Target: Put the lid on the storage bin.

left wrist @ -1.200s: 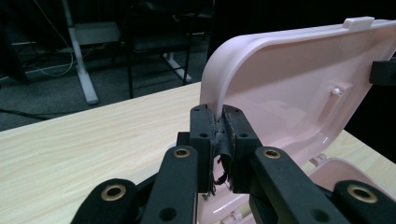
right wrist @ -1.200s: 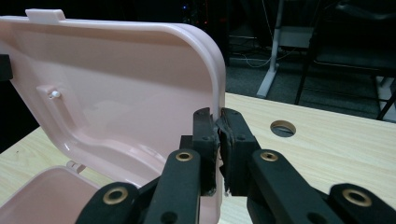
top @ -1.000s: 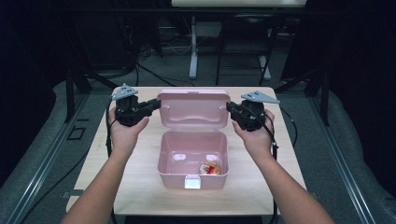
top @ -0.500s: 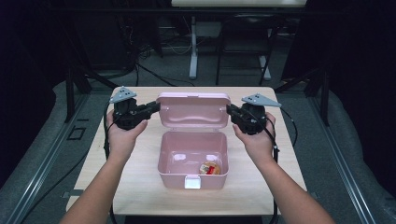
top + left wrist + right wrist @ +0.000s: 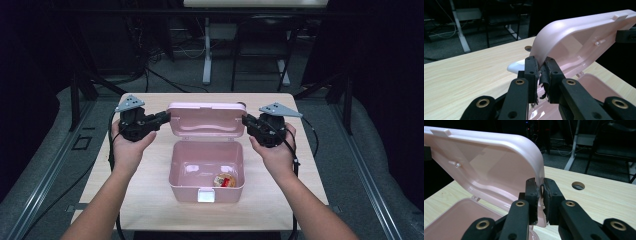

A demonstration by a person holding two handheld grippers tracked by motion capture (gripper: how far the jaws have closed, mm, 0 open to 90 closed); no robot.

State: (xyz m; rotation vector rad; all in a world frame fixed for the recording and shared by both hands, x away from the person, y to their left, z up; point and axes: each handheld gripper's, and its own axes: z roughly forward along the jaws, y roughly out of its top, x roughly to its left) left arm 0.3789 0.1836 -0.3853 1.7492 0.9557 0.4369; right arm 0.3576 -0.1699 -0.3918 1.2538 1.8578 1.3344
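both tongs are found clamped on the raised lid (image 5: 206, 120) of a pink box (image 5: 206, 170). left tongs (image 5: 164, 118) are closed on the lid's left edge, its rim pinched between the jaws as seen in the left gripper view (image 5: 540, 72). right tongs (image 5: 246, 120) are closed on the lid's right edge, confirmed in the right gripper view (image 5: 541, 192). the lid is held tilted open above the box body, which is set at the middle of the wooden surface (image 5: 150, 200). a small red and yellow item (image 5: 224, 180) is noted inside the box, near its front right corner.
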